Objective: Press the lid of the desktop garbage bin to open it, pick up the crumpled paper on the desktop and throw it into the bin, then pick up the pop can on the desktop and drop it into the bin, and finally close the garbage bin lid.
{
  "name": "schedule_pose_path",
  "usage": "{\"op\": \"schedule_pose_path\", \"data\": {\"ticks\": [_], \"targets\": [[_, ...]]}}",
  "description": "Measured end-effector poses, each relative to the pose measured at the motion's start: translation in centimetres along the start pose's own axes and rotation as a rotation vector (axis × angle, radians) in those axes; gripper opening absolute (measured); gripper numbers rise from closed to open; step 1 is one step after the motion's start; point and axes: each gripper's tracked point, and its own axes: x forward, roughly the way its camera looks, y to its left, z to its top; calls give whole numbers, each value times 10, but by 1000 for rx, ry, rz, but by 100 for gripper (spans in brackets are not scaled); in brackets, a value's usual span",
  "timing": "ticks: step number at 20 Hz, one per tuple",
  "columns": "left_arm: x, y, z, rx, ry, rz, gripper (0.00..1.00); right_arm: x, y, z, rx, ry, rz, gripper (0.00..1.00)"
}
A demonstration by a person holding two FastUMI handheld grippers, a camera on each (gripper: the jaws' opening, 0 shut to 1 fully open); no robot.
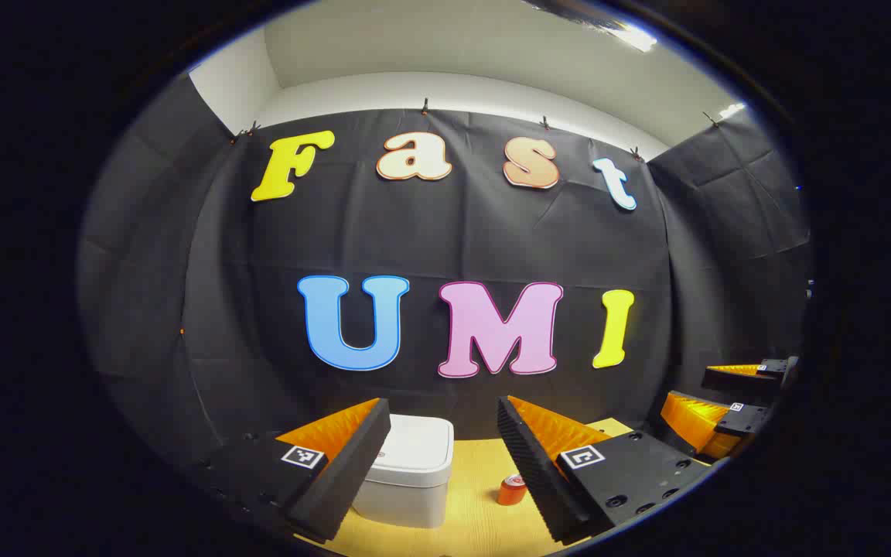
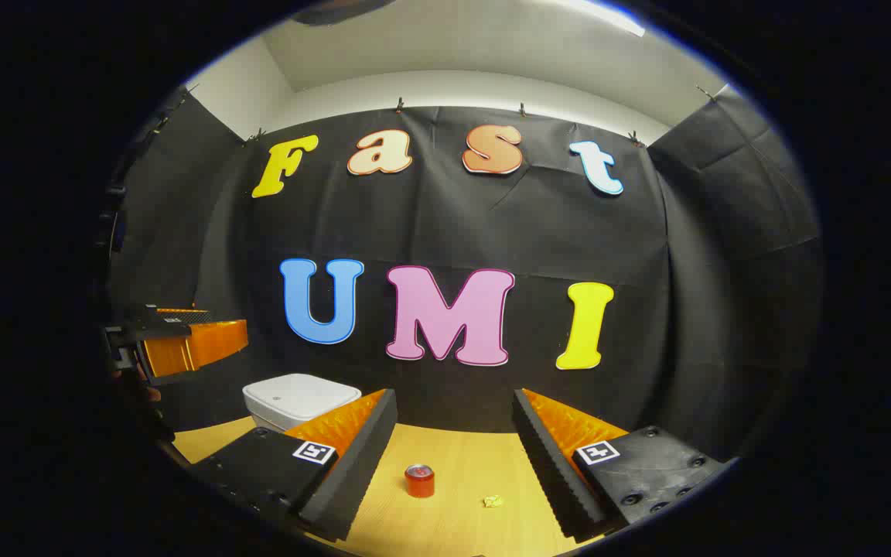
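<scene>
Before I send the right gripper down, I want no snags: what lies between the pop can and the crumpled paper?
Bare desktop separates pop can and crumpled paper, per right gripper view.

On the tabletop (image 2: 453,464), the garbage bin (image 2: 300,396) stands at the left, close to the back wall. In the right gripper view, the pop can (image 2: 419,480) stands upright to the right of the bin and nearer the camera. The crumpled paper (image 2: 493,501) lies just right of the can and slightly nearer, apart from it. In the left gripper view, the bin (image 1: 408,472) stands left of the can (image 1: 512,490), well apart.
</scene>
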Motion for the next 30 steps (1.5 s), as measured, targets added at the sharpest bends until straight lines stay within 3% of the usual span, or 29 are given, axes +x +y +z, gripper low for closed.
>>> {"op": "schedule_pose_path", "data": {"ticks": [1,23,24,30], "targets": [[0,1,-2,6,1,-1,95,1,0,-2,0,2,-3,96],[2,17,-16,-21,25,-24,95,5,4,3,7,-4,-42,96],[4,19,-15,-21,25,-22,95,6,4,3,6,-4,-44,100],[20,29,-14,-9,29,-26,95,9,2,3,-6,3,-51,96]]}}
